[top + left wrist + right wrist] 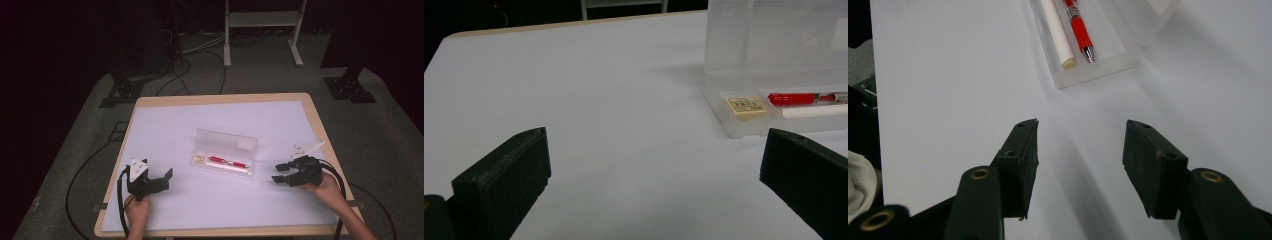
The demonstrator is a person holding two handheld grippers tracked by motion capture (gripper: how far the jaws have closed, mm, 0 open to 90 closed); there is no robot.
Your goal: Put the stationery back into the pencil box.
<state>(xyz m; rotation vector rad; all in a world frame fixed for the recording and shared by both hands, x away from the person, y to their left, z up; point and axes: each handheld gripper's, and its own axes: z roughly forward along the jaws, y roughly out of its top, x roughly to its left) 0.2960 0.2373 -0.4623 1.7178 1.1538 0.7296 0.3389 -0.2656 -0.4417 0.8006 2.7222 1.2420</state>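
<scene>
**Approach Geometry: Open Pencil Case and Two Hand-Held Grippers**

A clear plastic pencil case (225, 152) lay at the middle of the table (150, 130), lid raised at the far side. In its tray lay a red pen (227, 162), a white stick (232, 168) just beside the pen on the near side, and a small tan eraser (199, 160) at the tray's left end. The pen and stick ran lengthwise with the case, left to right across the table.

The right hand-held gripper (280, 173) stood just off the case's right end, jaws released with nothing between them. In the right gripper view the pen tip (1088, 51) and the stick's end (1067, 63) pointed back toward the jaws, so the long axis lay nearly in line with the approach.

The left hand-held gripper (167, 177) rested near the front-left of the case, jaws spread wide and empty. In the left gripper view the tray's eraser end (746, 106) lay ahead and to the right.

Judged from these positions, the right hand-held gripper was nearer to the pen and would meet it end-on; a crosswise grasp would call for a turned wrist.
</scene>
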